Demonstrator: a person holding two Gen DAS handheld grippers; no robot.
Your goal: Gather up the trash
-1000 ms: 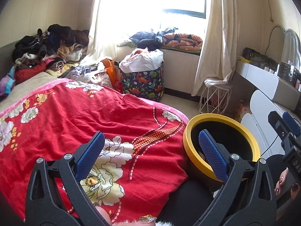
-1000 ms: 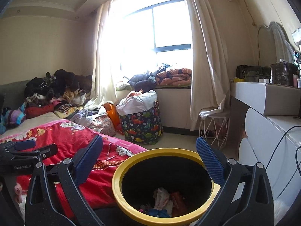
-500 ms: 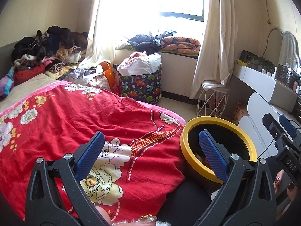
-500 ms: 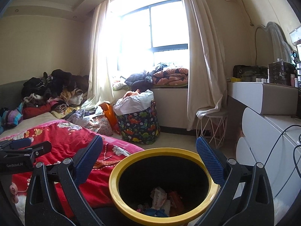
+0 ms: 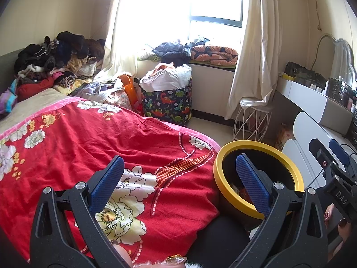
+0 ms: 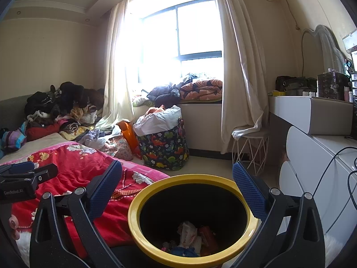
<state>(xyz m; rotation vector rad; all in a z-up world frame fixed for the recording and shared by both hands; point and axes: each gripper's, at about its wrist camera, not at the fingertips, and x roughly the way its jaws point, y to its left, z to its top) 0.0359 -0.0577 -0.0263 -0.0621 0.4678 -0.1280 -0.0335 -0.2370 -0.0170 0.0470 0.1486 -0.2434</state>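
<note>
so over on the left the red floral blanket (image 5: 93,147) covers the bed and there's no loose trash on it that I can spot; the left tool (image 5: 178,178) hangs above it with its blue pads spread wide, nothing between them; compared with a second ago the left view has tipped down and eased back a bit, so the yellow-rimmed bin (image 5: 256,178) sits a little further from the right edge and more of the room shows; moving right, the right tool (image 6: 176,189) is wide open too and empty, poised right over the bin (image 6: 156,234), which has slid slightly lower and more central in that view; the crumpled wrappers (image 6: 189,236) are lying at the bottom of the bin; my guess is a drop just finished, both tools are free, and the next job is hunting for another piece, maybe near the dinosaur-print basket (image 6: 165,147) further back
</note>
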